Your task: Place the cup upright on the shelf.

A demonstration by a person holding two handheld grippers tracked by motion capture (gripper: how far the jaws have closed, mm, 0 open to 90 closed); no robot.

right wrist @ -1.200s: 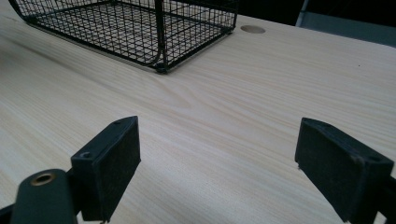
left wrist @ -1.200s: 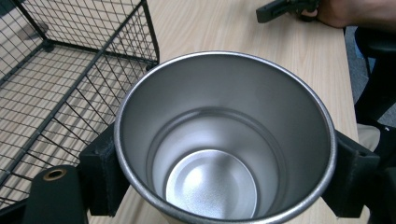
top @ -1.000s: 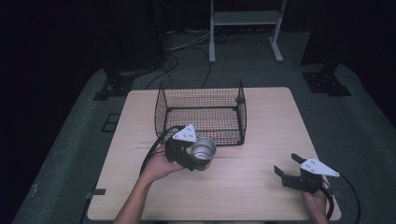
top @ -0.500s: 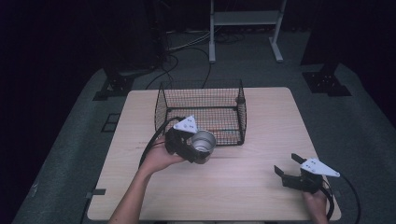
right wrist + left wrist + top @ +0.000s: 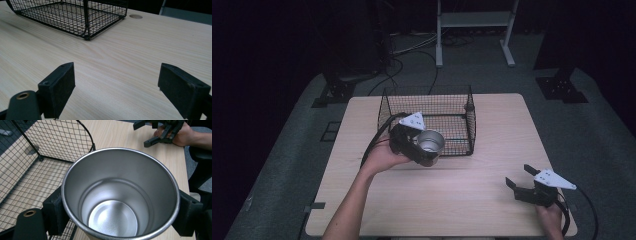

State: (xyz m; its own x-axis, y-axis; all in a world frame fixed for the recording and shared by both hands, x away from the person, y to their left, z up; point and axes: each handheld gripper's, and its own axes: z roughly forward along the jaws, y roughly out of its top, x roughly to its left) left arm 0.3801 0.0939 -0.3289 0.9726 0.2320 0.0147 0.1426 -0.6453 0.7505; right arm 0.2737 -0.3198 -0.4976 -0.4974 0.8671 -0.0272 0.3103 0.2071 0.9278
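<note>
The left tongs (image 5: 424, 150), clamped on the shiny steel cup (image 5: 431, 143), have risen toward the black wire basket (image 5: 469, 112); the cup could catch its rim. The right tongs (image 5: 521, 181) gape empty.

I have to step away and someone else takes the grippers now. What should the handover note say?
Left gripper: shut on the steel cup, jaws clamping its sides; cup is empty, held off the table at the wire basket's near edge.
Right gripper: open, nothing between its jaws, resting near the table's right front corner.
Done: cup picked up.
Left: cup is not yet in the basket; likely carry it over the rim, set it down inside, release.
</note>
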